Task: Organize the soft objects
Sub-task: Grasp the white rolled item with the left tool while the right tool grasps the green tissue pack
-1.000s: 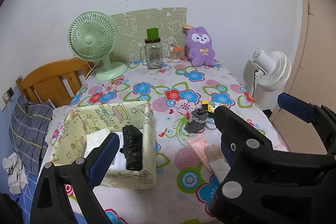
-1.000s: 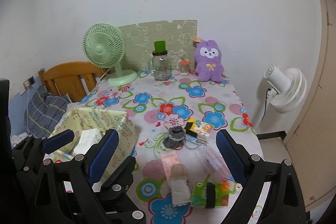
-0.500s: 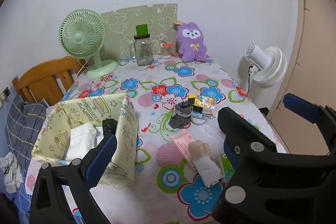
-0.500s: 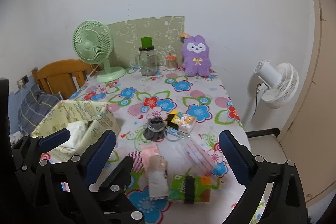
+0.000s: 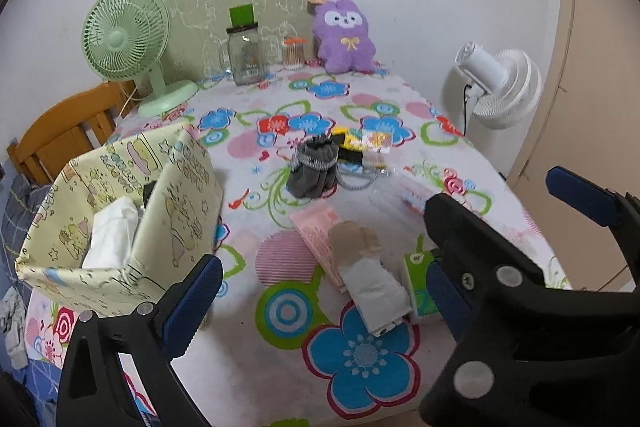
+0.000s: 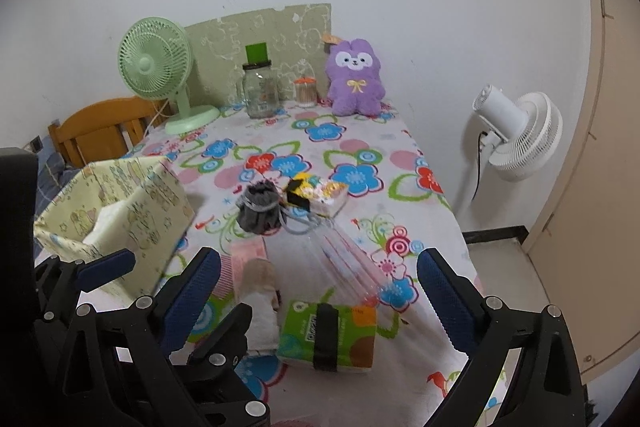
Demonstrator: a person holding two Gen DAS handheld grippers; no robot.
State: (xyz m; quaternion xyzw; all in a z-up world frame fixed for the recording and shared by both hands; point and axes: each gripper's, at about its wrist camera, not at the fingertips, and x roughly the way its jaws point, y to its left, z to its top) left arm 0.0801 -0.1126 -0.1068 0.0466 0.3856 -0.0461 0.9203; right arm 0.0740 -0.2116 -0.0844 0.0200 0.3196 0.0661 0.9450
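A yellow fabric storage box (image 5: 180, 187) stands at the table's left, holding a white tissue pack (image 5: 112, 235) and a dark item. On the floral cloth lie a grey drawstring pouch (image 5: 314, 169), a beige-and-white rolled sock (image 5: 372, 275), a pink packet (image 5: 316, 231), a green tissue pack (image 6: 330, 331) and a clear plastic sleeve (image 6: 348, 255). My left gripper (image 5: 320, 291) is open and empty above the sock. My right gripper (image 6: 318, 287) is open and empty above the green pack. The box also shows in the right wrist view (image 6: 132, 203).
At the back stand a green fan (image 5: 128, 39), a glass jar with green lid (image 5: 246, 47), a small jar (image 5: 294, 53) and a purple plush rabbit (image 5: 344, 35). A white floor fan (image 6: 516, 131) is right of the table, a wooden chair (image 5: 60, 135) left.
Both grippers have drawn back and to the right from the box toward the near table edge. The sock and green pack now lie between the fingers' views. Both stay open.
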